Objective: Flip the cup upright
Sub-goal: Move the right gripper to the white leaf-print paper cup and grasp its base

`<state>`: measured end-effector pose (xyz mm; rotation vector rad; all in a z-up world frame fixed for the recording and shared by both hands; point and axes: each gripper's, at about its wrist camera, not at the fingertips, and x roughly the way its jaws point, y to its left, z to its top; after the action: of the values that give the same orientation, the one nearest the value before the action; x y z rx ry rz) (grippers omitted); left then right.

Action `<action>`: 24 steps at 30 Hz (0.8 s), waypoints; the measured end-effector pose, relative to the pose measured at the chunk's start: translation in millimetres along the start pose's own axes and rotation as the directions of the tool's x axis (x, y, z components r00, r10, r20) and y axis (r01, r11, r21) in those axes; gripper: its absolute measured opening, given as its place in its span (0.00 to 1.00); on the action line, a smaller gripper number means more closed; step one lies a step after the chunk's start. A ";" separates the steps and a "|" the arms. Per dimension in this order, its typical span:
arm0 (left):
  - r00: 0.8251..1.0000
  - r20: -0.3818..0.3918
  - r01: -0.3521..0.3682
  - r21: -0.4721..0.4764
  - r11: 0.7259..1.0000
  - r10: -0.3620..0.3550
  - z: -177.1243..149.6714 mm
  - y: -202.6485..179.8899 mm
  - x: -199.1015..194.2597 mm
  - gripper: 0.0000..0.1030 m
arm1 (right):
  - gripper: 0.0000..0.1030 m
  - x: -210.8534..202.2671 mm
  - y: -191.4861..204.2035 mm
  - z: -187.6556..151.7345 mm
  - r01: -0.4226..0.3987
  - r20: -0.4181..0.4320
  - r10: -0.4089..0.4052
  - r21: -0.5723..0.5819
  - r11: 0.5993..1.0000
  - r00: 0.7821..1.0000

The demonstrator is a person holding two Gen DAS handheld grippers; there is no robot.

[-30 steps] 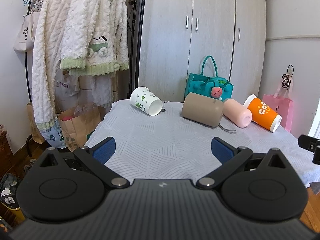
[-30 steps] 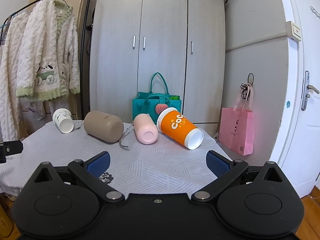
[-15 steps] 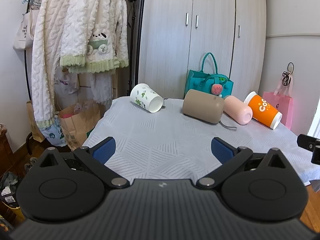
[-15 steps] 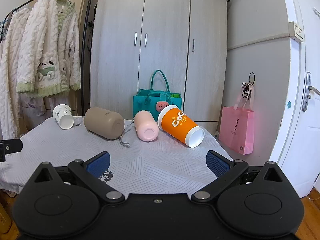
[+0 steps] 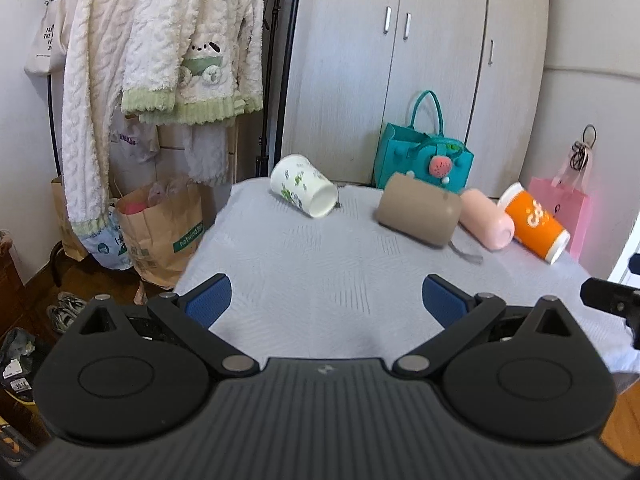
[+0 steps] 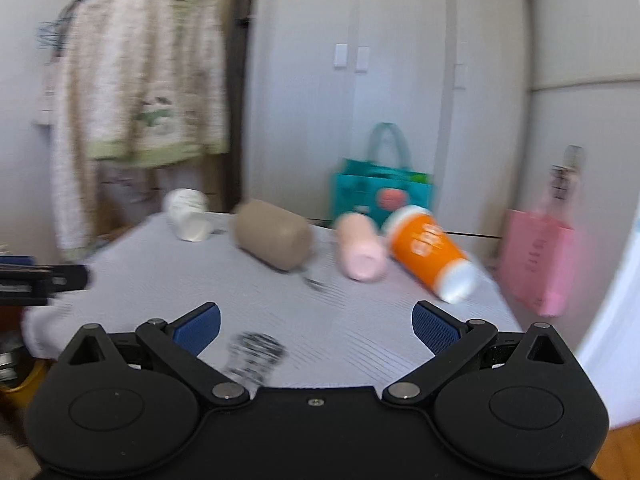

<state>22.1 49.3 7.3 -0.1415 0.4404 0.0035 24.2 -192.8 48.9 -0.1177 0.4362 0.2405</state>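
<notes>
Several cups lie on their sides along the far edge of the table (image 5: pixel 320 264): a white cup with green print (image 5: pixel 302 186), a tan cup (image 5: pixel 418 215), a pink cup (image 5: pixel 486 224) and an orange cup (image 5: pixel 534 222). They also show, blurred, in the right wrist view: white cup (image 6: pixel 187 214), tan cup (image 6: pixel 274 240), pink cup (image 6: pixel 360 252), orange cup (image 6: pixel 430 252). My left gripper (image 5: pixel 326 300) is open and empty over the table's near part. My right gripper (image 6: pixel 316 322) is open and empty, short of the cups.
A teal bag (image 5: pixel 424 156) stands behind the cups against the wardrobe. A pink bag (image 5: pixel 560 208) hangs at the right. Robes (image 5: pixel 160 40) hang on a rack at the left above paper bags (image 5: pixel 160 228). The right gripper's tip (image 5: pixel 608 300) shows at the left wrist view's right edge.
Both grippers have moved forward toward the cups and tilted down a little. The right wrist view is now motion-blurred. The cups have not moved.
</notes>
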 end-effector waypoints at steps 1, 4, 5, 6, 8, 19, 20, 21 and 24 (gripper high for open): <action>1.000 0.001 -0.001 0.003 1.000 0.001 6.0 2.0 0.8 1.00 | 1.00 1.0 2.0 8.2 -0.036 -0.006 0.036 -0.010 0.999 0.999; 1.000 -0.003 -0.005 0.007 1.000 0.005 23.0 9.7 6.3 1.00 | 1.00 9.5 7.4 31.3 -0.146 -0.035 0.146 -0.023 0.989 0.989; 1.000 -0.005 -0.001 0.005 1.000 0.001 28.4 13.0 8.7 1.00 | 1.00 16.1 8.4 36.6 -0.202 -0.057 0.200 -0.021 0.979 0.978; 1.000 -0.007 0.003 0.002 1.000 -0.003 32.8 16.5 10.8 1.00 | 1.00 22.7 8.7 40.9 -0.235 -0.079 0.234 -0.010 0.972 0.969; 1.000 -0.016 0.016 -0.003 1.000 -0.016 41.9 25.2 17.2 1.00 | 1.00 35.5 10.2 48.5 -0.284 -0.117 0.283 0.010 0.959 0.952; 0.997 -0.072 0.040 -0.017 0.999 -0.041 79.1 72.4 60.0 1.00 | 1.00 139.0 32.6 100.4 -0.433 -0.303 0.431 0.065 0.899 0.850; 0.997 -0.070 0.032 -0.023 0.999 -0.033 81.4 77.2 64.4 1.00 | 1.00 152.4 38.8 104.5 -0.446 -0.320 0.441 0.063 0.893 0.838; 0.997 -0.071 0.024 -0.030 0.999 -0.026 83.1 81.4 68.4 1.00 | 1.00 162.1 42.8 106.9 -0.455 -0.333 0.448 0.063 0.888 0.829; 0.996 -0.083 0.012 -0.051 0.999 -0.016 86.2 93.1 81.6 1.00 | 0.99 195.7 56.2 116.7 -0.463 -0.360 0.447 0.045 0.885 0.819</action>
<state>129.4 151.1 37.1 -0.1953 0.5230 -0.0051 228.9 -79.3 66.2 -0.0993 0.8295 0.7118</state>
